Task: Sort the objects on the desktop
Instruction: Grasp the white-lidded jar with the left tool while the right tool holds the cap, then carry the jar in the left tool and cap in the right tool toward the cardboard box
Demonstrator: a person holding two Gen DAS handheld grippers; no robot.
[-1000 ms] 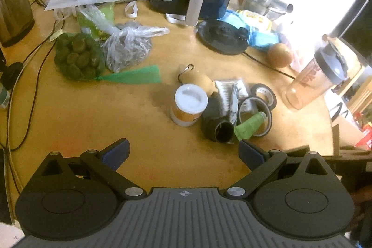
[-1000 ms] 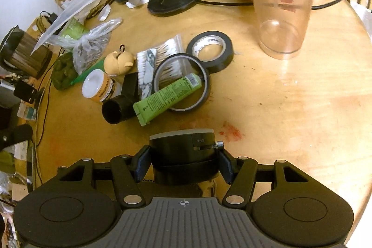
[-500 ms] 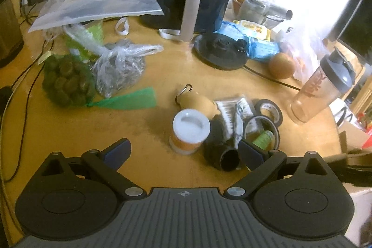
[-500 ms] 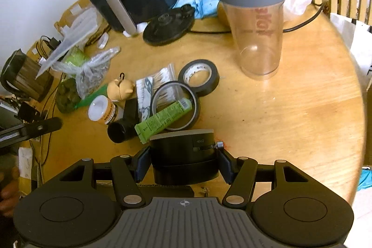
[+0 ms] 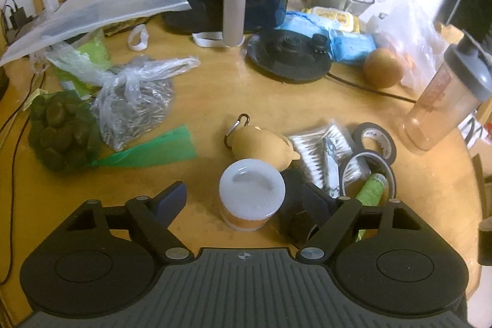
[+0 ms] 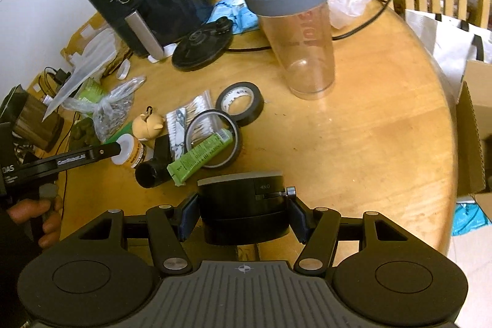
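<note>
Left claw (image 5: pixel 244 200) spread wide around white-lidded jar (image 5: pixel 251 194), tan keychain toy (image 5: pixel 261 148) just behind, wooden table (image 5: pixel 215 88)

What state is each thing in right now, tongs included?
Left tongs: open, straddling the white-lidded jar, not gripping.
Right tongs: shut on the black round device.
White-lidded jar: upright, lid on.
Shaker bottle: upright, empty, spout cap flipped open.
Green tube: lying across the clear tape ring.
Black tape roll: flat on the table.
</note>
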